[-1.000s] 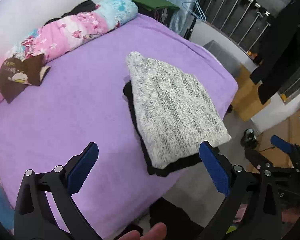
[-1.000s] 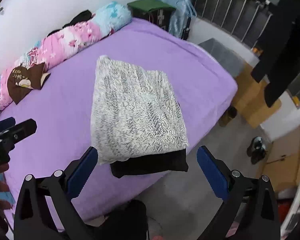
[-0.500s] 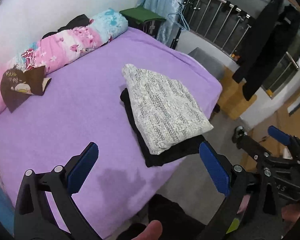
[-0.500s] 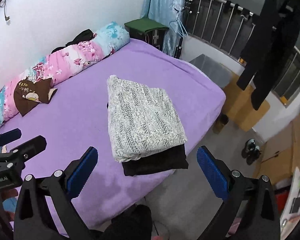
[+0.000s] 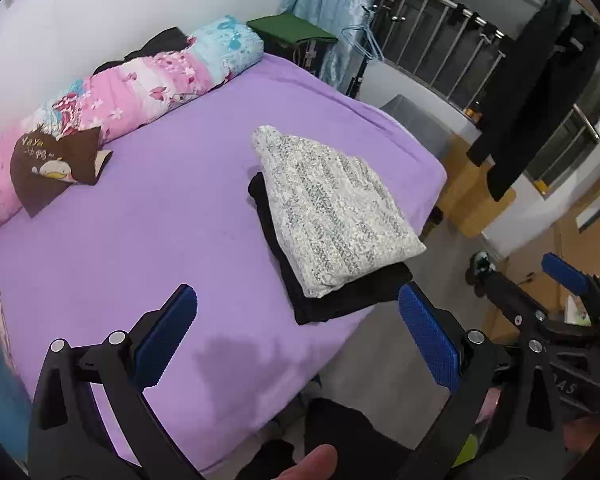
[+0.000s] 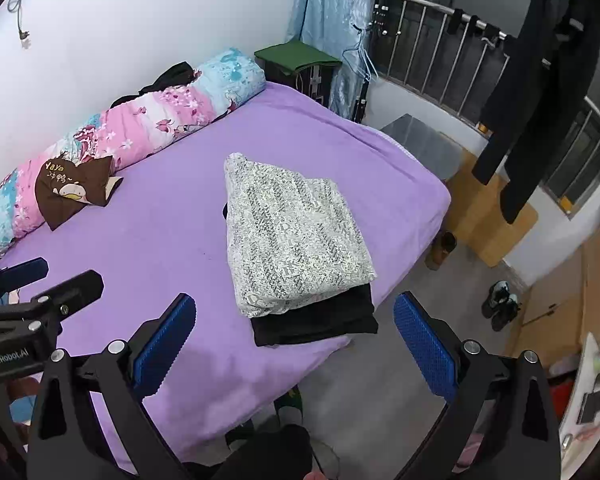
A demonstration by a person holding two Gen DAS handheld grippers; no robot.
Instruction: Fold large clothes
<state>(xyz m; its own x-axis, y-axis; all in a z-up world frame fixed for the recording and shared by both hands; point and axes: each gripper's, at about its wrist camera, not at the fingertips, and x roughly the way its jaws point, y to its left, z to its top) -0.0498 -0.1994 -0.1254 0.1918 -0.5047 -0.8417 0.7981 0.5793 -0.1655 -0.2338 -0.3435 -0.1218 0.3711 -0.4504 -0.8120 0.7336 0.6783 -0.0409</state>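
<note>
Both sets of jaws are released and grasp nothing: the left gripper (image 5: 298, 330) and right gripper (image 6: 294, 334) hang above the near edge of the purple bed (image 5: 148, 216). Folded, the grey-white knit sweater (image 6: 292, 236) lies on a folded black garment (image 6: 320, 322) near the bed's right corner. A floral rolled quilt (image 5: 132, 92) lines the far wall, a brown duck cushion (image 6: 70, 194) against it.

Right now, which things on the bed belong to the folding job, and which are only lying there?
Job:
- grey sweater, folded
- black garment, folded under it
- left gripper and right gripper, both open, empty

Lying about:
- flowered quilt roll
- brown duck cushion
- purple bed sheet
</note>
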